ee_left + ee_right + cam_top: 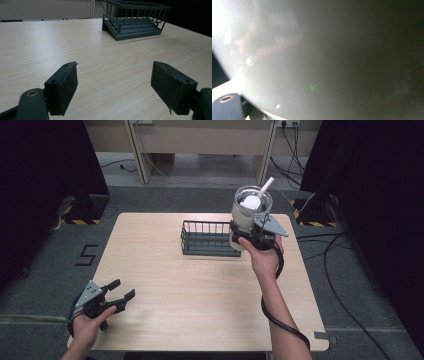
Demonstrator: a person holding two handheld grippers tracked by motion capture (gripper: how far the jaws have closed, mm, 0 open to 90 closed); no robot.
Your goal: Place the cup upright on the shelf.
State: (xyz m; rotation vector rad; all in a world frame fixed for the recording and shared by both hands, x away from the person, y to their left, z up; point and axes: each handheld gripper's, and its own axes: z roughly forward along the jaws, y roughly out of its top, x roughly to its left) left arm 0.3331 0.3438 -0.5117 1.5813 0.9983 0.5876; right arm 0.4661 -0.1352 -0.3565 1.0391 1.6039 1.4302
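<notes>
Above the table point(200, 290), right gripper point(248, 234) clamps a blurred cup point(248, 210); left gripper point(119, 295) gapes.

blurred pale cup wall point(317, 57) pressed close against the lens, dark on one side

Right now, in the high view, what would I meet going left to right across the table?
Left gripper, open, at the near left corner → dark wire basket at the far middle → clear cup with a white straw, held in the right gripper above the basket's right end.
</notes>
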